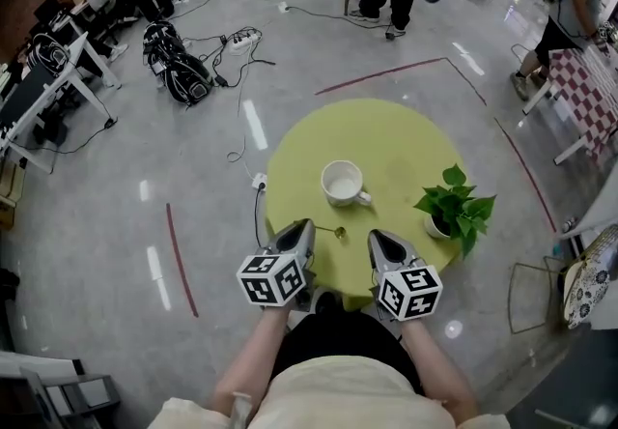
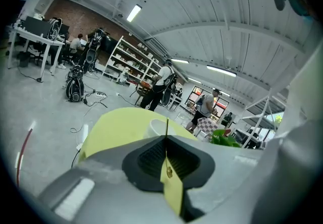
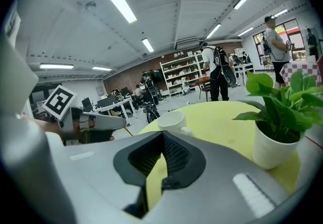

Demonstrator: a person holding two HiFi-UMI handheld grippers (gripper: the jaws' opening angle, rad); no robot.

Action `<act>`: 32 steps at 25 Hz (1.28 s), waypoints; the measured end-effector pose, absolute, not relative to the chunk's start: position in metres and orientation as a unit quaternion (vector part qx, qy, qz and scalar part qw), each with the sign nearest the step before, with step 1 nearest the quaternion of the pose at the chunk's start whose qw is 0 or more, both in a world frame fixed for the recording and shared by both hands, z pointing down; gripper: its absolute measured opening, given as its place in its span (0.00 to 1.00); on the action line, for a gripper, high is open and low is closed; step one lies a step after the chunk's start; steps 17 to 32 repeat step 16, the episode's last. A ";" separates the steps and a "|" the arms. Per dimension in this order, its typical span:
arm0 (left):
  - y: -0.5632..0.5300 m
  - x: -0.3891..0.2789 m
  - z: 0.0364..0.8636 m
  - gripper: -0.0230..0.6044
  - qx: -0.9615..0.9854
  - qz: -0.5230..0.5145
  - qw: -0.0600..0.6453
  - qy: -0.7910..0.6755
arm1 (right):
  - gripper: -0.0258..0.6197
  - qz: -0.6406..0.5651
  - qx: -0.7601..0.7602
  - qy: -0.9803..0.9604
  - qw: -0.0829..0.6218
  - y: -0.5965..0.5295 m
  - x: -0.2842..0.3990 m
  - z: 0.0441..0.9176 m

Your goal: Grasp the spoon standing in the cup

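Observation:
A white cup (image 1: 343, 183) stands near the middle of the round yellow-green table (image 1: 396, 132), and nothing stands in it. My left gripper (image 1: 307, 224) is at the table's near edge, shut on a thin gold spoon (image 1: 333, 231). The spoon's small bowl pokes out to the right of the jaw tips, short of the cup. In the left gripper view the spoon (image 2: 167, 126) is a thin rod pinched between the closed pads (image 2: 151, 157), with the cup (image 2: 157, 127) behind. My right gripper (image 1: 375, 236) hovers beside it, shut and holding nothing, with the cup (image 3: 171, 119) ahead.
A potted green plant (image 1: 454, 207) in a white pot stands at the table's right edge, close to my right gripper (image 3: 161, 133). People, desks, a checkered table (image 1: 584, 89) and cables (image 1: 227, 45) lie on the floor beyond.

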State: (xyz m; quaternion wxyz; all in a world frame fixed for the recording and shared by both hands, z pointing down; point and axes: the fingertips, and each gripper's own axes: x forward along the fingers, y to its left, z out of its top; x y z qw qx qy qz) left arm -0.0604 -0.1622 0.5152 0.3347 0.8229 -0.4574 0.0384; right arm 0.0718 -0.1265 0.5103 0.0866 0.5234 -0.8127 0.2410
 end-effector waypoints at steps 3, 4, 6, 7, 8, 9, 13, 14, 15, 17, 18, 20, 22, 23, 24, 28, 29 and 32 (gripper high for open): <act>-0.161 -0.062 0.516 0.05 0.822 0.039 0.339 -0.456 | 0.04 0.242 0.522 -0.813 0.091 -0.125 0.068 0.511; -0.161 -0.062 0.516 0.05 0.822 0.038 0.339 -0.456 | 0.04 0.241 0.521 -0.813 0.091 -0.126 0.067 0.511; -0.162 -0.062 0.516 0.05 0.822 0.037 0.341 -0.455 | 0.04 0.240 0.521 -0.814 0.092 -0.127 0.067 0.511; -0.162 -0.062 0.516 0.05 0.822 0.036 0.341 -0.454 | 0.04 0.240 0.522 -0.814 0.092 -0.127 0.067 0.511; -0.162 -0.062 0.517 0.05 0.822 0.036 0.341 -0.454 | 0.04 0.240 0.522 -0.813 0.092 -0.127 0.067 0.512; -0.162 -0.062 0.517 0.05 0.822 0.036 0.342 -0.454 | 0.04 0.241 0.522 -0.813 0.092 -0.127 0.067 0.512; -0.165 -0.064 0.516 0.05 0.820 0.034 0.345 -0.455 | 0.04 0.245 0.520 -0.813 0.093 -0.128 0.066 0.514; -0.166 -0.065 0.516 0.05 0.820 0.034 0.345 -0.456 | 0.04 0.246 0.520 -0.813 0.093 -0.129 0.065 0.515; -0.167 -0.066 0.517 0.05 0.819 0.035 0.345 -0.456 | 0.04 0.247 0.519 -0.813 0.092 -0.129 0.065 0.516; -0.167 -0.066 0.517 0.05 0.819 0.035 0.345 -0.457 | 0.04 0.247 0.518 -0.813 0.092 -0.130 0.064 0.518; -0.167 -0.066 0.517 0.05 0.819 0.035 0.345 -0.457 | 0.04 0.247 0.518 -0.813 0.092 -0.130 0.064 0.518; -0.167 -0.066 0.517 0.05 0.819 0.035 0.345 -0.457 | 0.04 0.247 0.518 -0.813 0.092 -0.130 0.064 0.518; -0.167 -0.066 0.517 0.05 0.819 0.035 0.345 -0.457 | 0.04 0.247 0.518 -0.813 0.092 -0.130 0.064 0.518; -0.167 -0.066 0.517 0.05 0.819 0.035 0.345 -0.457 | 0.04 0.247 0.518 -0.813 0.092 -0.130 0.064 0.518; -0.167 -0.066 0.517 0.05 0.819 0.035 0.345 -0.457 | 0.04 0.247 0.518 -0.813 0.092 -0.130 0.064 0.518; -0.167 -0.066 0.517 0.05 0.819 0.035 0.345 -0.457 | 0.04 0.247 0.518 -0.813 0.092 -0.130 0.064 0.518; -0.167 -0.066 0.517 0.05 0.819 0.035 0.345 -0.457 | 0.04 0.247 0.518 -0.813 0.092 -0.130 0.064 0.518; -0.167 -0.066 0.517 0.05 0.819 0.035 0.345 -0.457 | 0.04 0.247 0.518 -0.813 0.092 -0.130 0.064 0.518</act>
